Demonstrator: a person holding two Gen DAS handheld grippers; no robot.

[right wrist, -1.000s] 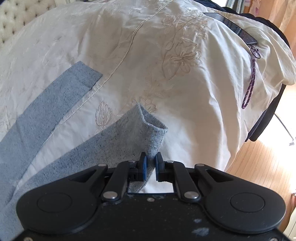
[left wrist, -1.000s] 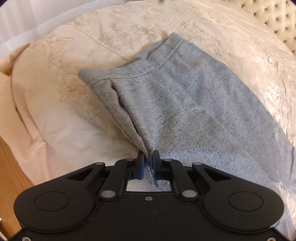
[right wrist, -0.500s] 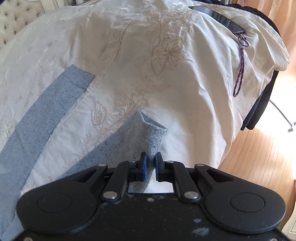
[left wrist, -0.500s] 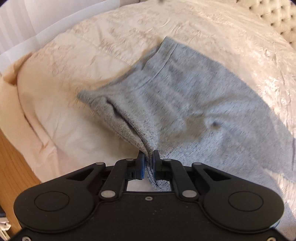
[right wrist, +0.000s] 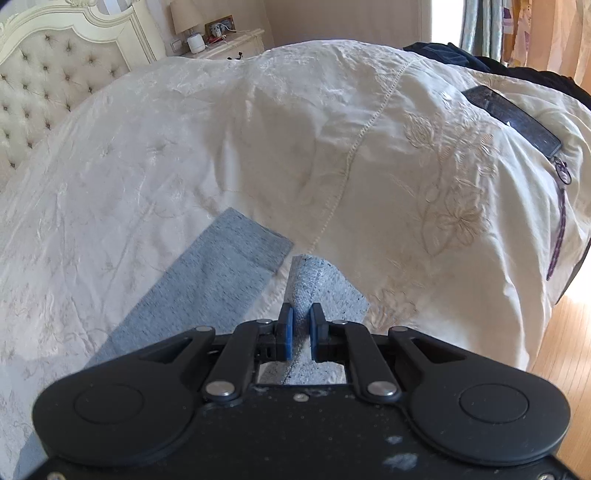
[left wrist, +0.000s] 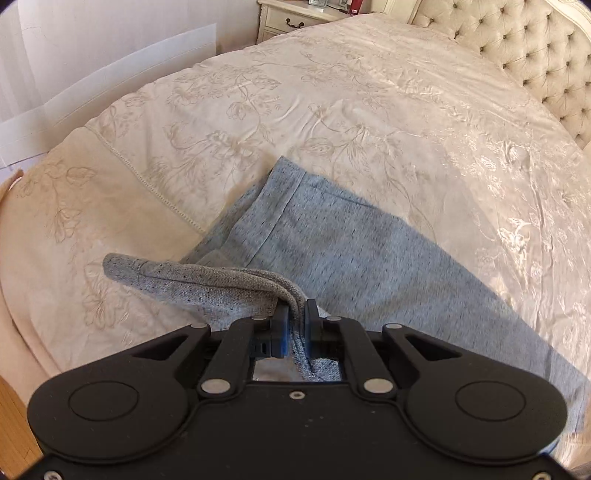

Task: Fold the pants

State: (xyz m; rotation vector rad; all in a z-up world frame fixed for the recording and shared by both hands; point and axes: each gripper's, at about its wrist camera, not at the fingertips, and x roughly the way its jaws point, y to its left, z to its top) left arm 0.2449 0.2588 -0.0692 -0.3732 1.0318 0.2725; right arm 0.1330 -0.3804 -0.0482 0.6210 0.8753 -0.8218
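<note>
Grey marl pants [left wrist: 332, 243] lie on a cream embroidered bedspread [left wrist: 332, 110]. My left gripper [left wrist: 295, 314] is shut on the near corner of the waistband [left wrist: 192, 280] and holds it lifted above the bed, folding it over the seat of the pants. In the right wrist view my right gripper [right wrist: 301, 321] is shut on the hem of one pant leg [right wrist: 314, 280], raised off the bedspread [right wrist: 258, 129]. The other leg [right wrist: 221, 266] lies flat just left of it.
A tufted headboard [left wrist: 535, 55] stands at the far right and a nightstand [left wrist: 295, 18] behind the bed. A dark phone with a purple strap [right wrist: 513, 118] lies on the bed's right side, near dark clothing [right wrist: 461, 55]. Wooden floor [right wrist: 565, 350] lies beyond the bed edge.
Both grippers have lifted and carried their cloth forward over the bed. The waistband corner now hangs raised over the pants, and the held leg hem has come up beside the other leg.
</note>
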